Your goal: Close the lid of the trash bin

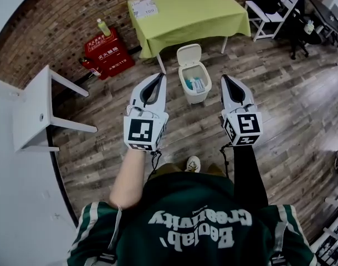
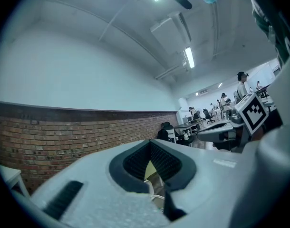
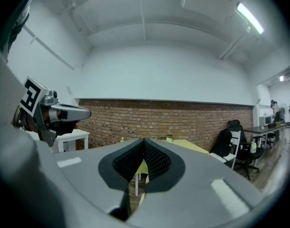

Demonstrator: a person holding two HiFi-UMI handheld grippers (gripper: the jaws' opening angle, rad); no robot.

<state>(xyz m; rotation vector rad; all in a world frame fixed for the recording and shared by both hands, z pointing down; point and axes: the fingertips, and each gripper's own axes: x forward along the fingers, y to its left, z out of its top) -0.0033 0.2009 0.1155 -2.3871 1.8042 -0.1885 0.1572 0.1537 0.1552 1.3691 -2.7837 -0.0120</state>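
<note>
While the person stands looking steeply down, a wooden plank floor (image 1: 302, 110) fills most of the head view, and a brick wall (image 1: 58, 21) runs along its far edge. A desk under a green cloth (image 1: 196, 10) stands against that wall. A small white desk (image 1: 33, 112) sits well apart from it at the left, and a white folding chair (image 1: 271, 13) stands just beside the green desk's right end. A red box (image 1: 108, 54) rests on the floor at the foot of the wall, left of the green desk.

The trash bin (image 1: 185, 87), white and narrow, stands on the floor just in front of the green desk's near edge. Its lid (image 1: 189, 54) is tipped up and back, so the bin is open and some blue and white rubbish shows inside.

The left gripper (image 1: 159, 76) hangs above the floor left of the bin, jaws brought together at the tips with nothing between them. The right gripper (image 1: 224, 77) hangs to the bin's right, likewise closed tip to tip and empty. Neither touches the bin or the lid.

A sheet of paper (image 1: 144, 7) lies on the green desk's left corner, and a pale green bottle (image 1: 103, 26) stands on the red box.
</note>
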